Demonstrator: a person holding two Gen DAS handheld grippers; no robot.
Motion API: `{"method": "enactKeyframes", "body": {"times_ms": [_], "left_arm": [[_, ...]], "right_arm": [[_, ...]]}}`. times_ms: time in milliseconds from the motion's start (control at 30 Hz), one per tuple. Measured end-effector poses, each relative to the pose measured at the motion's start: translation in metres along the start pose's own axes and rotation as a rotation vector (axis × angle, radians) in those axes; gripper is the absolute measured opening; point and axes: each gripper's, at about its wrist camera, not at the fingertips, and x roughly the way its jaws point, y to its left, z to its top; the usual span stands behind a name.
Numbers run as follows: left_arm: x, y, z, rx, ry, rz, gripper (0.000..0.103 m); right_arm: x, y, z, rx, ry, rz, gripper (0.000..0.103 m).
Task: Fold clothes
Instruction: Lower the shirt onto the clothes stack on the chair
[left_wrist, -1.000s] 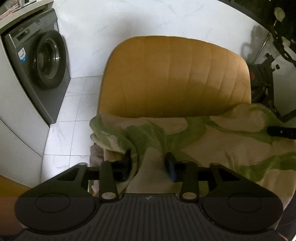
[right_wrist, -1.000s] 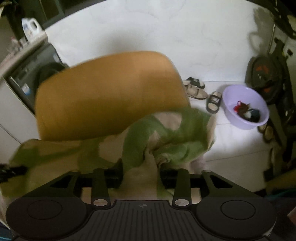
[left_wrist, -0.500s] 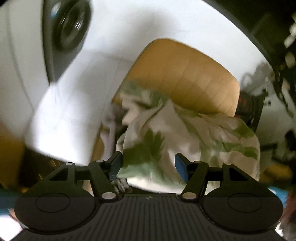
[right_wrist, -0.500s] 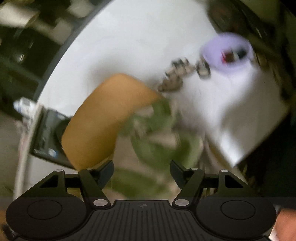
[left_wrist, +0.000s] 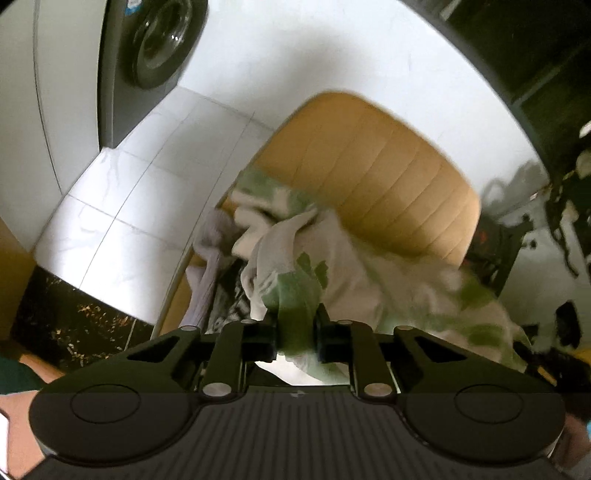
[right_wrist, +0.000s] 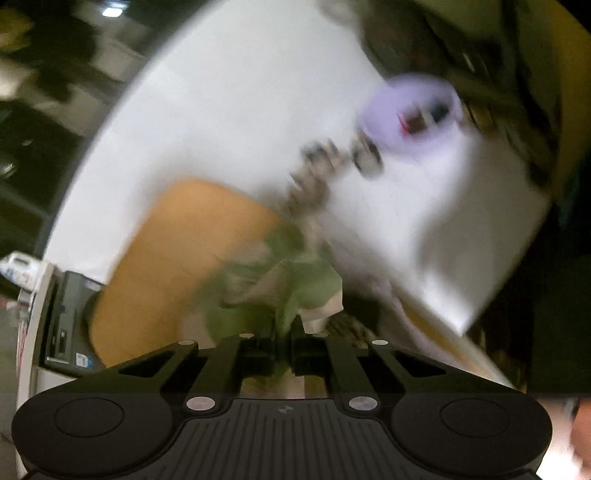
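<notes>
The cream-and-green patterned cloth garment (left_wrist: 332, 258) lies rumpled across the seat of the mustard-yellow padded chair (left_wrist: 388, 173), no fold finished; the left gripper (left_wrist: 297, 332) has just clamped a bunched green edge near the seat's front; the right gripper (right_wrist: 284, 343) has just pinched another edge; folding has barely begun, I judge.

black ribbed gripper body (left_wrist: 295, 435), silver screws (left_wrist: 216, 388)
</notes>
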Motion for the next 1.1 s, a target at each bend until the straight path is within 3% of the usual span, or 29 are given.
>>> {"method": "enactKeyframes", "body": {"times_ms": [100, 167, 267, 400, 467, 567, 633, 700, 867, 933, 1033, 1100], "left_arm": [[-0.019, -0.005, 0.003, 0.026, -0.073, -0.007, 0.012], [-0.015, 0.001, -0.003, 0.033, -0.060, 0.016, 0.012], [0.009, 0.024, -0.019, -0.043, 0.048, 0.038, 0.012], [0.017, 0.025, -0.028, -0.015, 0.078, 0.062, 0.017], [0.015, 0.024, -0.025, -0.012, 0.080, 0.074, 0.029], [0.009, 0.020, -0.020, 0.025, 0.081, 0.127, 0.053], [0.000, 0.012, -0.015, 0.088, 0.051, 0.146, 0.055], [-0.010, 0.001, -0.008, 0.172, 0.006, 0.161, 0.056], [-0.025, -0.041, 0.006, 0.413, -0.144, 0.106, 0.076], [-0.012, -0.056, 0.008, 0.514, -0.137, 0.070, 0.077], [0.025, -0.062, 0.006, 0.570, -0.061, 0.019, 0.077], [0.051, -0.060, 0.001, 0.606, 0.011, 0.042, 0.077]], "right_arm": [[-0.044, 0.022, -0.005, -0.072, -0.099, 0.023, 0.005], [-0.063, 0.017, -0.009, -0.058, -0.140, -0.004, 0.005], [-0.051, -0.019, -0.027, 0.030, -0.065, -0.094, 0.005], [-0.029, -0.056, -0.053, 0.096, 0.018, -0.178, 0.006], [-0.029, -0.056, -0.055, 0.081, 0.010, -0.178, 0.010], [-0.034, -0.052, -0.053, 0.091, 0.003, -0.181, 0.030], [-0.037, -0.050, -0.054, 0.113, 0.003, -0.183, 0.047], [-0.041, -0.041, -0.049, 0.072, -0.020, -0.193, 0.051], [-0.059, 0.003, -0.049, -0.157, -0.183, -0.235, 0.073], [-0.055, 0.017, -0.050, -0.255, -0.185, -0.214, 0.078], [-0.035, 0.034, -0.056, -0.366, -0.134, -0.199, 0.078], [-0.018, 0.042, -0.059, -0.417, -0.094, -0.200, 0.078]]}}
